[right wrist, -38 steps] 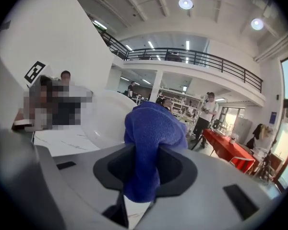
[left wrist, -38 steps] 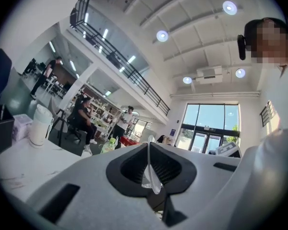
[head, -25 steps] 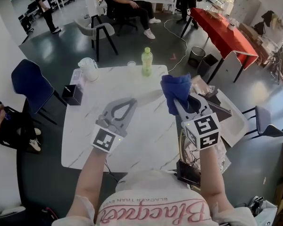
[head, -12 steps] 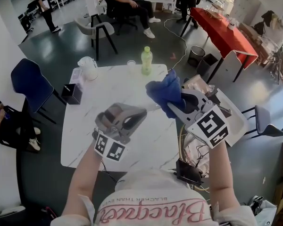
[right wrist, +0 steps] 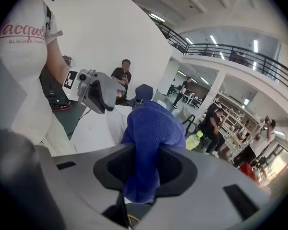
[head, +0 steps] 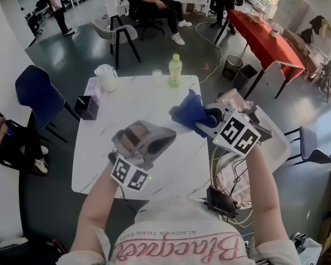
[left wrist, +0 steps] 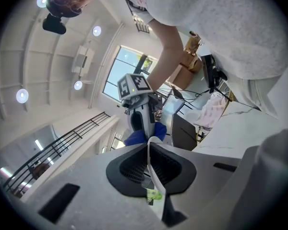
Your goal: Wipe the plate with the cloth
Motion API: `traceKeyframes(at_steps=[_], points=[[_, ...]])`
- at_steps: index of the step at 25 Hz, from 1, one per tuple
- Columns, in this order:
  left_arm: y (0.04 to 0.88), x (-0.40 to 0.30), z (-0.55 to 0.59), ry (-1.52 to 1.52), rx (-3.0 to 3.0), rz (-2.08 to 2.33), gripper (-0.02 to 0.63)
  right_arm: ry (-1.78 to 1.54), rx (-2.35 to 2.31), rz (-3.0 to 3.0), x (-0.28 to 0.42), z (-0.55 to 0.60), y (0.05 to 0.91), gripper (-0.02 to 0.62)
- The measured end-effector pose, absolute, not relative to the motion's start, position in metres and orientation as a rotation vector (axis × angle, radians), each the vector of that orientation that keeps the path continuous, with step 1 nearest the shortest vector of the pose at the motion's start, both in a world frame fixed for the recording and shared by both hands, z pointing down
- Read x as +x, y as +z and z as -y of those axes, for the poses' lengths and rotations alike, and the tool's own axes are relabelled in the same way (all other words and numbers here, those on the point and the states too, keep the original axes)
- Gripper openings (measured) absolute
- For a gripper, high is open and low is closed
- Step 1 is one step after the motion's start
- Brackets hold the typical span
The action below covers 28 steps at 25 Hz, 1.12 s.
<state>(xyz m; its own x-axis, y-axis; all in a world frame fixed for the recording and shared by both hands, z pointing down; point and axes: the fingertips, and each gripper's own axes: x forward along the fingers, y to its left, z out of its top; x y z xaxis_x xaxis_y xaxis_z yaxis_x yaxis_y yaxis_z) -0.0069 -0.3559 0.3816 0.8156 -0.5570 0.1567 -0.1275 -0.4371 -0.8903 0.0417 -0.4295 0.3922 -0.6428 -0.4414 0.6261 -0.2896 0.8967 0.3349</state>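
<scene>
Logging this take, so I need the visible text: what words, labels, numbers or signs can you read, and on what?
"lacque", red script with its start cut off: on the person's white shirt.
"BLACKER THAN", small grey capitals under it: same shirt.
Green bottle: label too small to read.
Square markers on the left gripper and right gripper: black-and-white patterns, no letters or numbers.

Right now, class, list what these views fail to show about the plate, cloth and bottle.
1. The plate surface: left gripper view shows only its rim edge-on; head view, left gripper covers it.
2. Whether the blue cloth touches the plate: head view, the cloth itself hides the spot.
3. The green bottle label: head view, too small.
</scene>
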Motion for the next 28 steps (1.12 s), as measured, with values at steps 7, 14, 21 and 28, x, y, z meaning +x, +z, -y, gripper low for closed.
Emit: traceKeyframes(at_steps=[7, 14, 21, 28], points=[[0.382, -0.008, 0.355, -0.543, -1.989, -0.507, 0.017, -0.148, 0.51, 2.217, 0.044, 0.471, 0.443, 0.103], [0.386, -0.011, 0.353, -0.553, -1.993, -0.506, 0.015, -0.081, 0.573, 2.248, 0.042, 0.484, 0.447, 0.103], [0.39, -0.012, 0.35, -0.571, -1.972, -0.478, 0.015, -0.142, 0.489, 2.381, 0.033, 0.444, 0.386, 0.103], [0.394, -0.005, 0.348, -0.58, -1.959, -0.442, 0.017, -0.085, 0.224, 2.444, -0.004, 0.407, 0.361, 0.103]])
